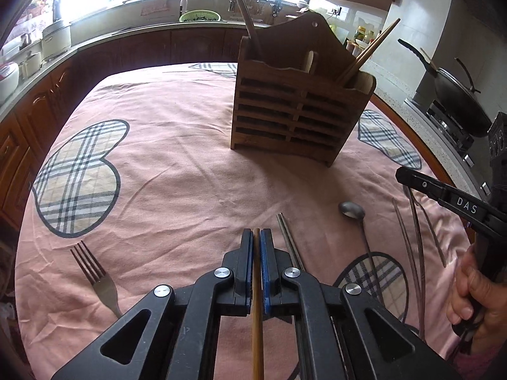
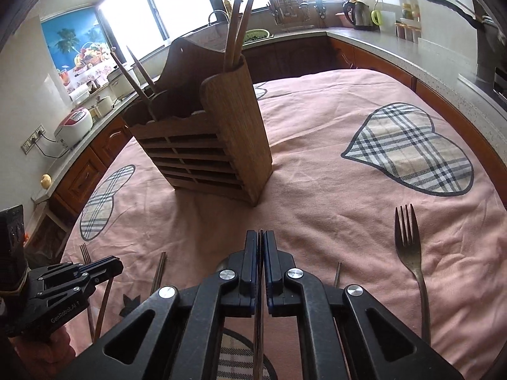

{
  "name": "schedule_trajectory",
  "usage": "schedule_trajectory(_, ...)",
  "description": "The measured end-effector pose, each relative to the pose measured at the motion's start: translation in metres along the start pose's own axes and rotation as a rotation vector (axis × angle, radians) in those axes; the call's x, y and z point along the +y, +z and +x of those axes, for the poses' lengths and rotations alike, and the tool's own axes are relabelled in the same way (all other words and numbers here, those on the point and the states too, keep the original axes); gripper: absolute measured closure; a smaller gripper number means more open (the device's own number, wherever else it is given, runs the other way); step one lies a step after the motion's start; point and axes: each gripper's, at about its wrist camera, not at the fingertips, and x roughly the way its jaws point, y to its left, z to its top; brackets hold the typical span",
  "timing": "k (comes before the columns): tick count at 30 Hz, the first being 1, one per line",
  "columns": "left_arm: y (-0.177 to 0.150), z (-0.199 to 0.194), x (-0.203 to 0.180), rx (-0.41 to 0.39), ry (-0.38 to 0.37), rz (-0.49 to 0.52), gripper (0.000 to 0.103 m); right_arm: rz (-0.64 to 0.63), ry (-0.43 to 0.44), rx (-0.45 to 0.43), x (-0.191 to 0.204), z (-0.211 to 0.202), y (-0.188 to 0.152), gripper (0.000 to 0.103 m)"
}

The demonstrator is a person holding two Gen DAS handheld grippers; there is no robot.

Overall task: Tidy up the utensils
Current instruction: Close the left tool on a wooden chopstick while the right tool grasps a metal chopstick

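Note:
My left gripper is shut on a wooden chopstick, which runs back between the blue pads toward the camera. In the right wrist view my right gripper is shut on a thin metal chopstick. The slatted wooden utensil holder stands upright ahead of both grippers, with wooden chopsticks in one end and a dark handle in the other. On the pink cloth lie a fork, a spoon, a pair of metal chopsticks and a second fork.
The pink tablecloth with plaid hearts covers a round table. Kitchen counters curve around it, with pots on the left and a wok on the stove at right. A hand grips the right tool's handle.

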Motion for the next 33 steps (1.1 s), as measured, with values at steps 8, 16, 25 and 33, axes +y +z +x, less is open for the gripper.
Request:
schedule_trajectory(8,-0.005,-0.076,0.005,-0.122,-0.042,-0.026,0.100,-0.017,0.032,-0.111,0.019,-0.052,0.011,0.099)
schedule_trajectory(16,-0.017,-0.137,0.006,-0.224,-0.051,-0.025,0.100,-0.047,0.053,-0.198,0.037,-0.094,0.019,0.099)
schedule_trajectory(25,-0.028,-0.173,0.015,-0.286,-0.045,-0.044,0.100,-0.073,0.065,-0.259,0.050,-0.120,0.024,0.099)
schedule_trajectory(33,-0.025,-0.186,0.025,-0.338,-0.040,-0.076,0.100,-0.078,0.069,-0.293,0.053,-0.133,0.026,0.099)
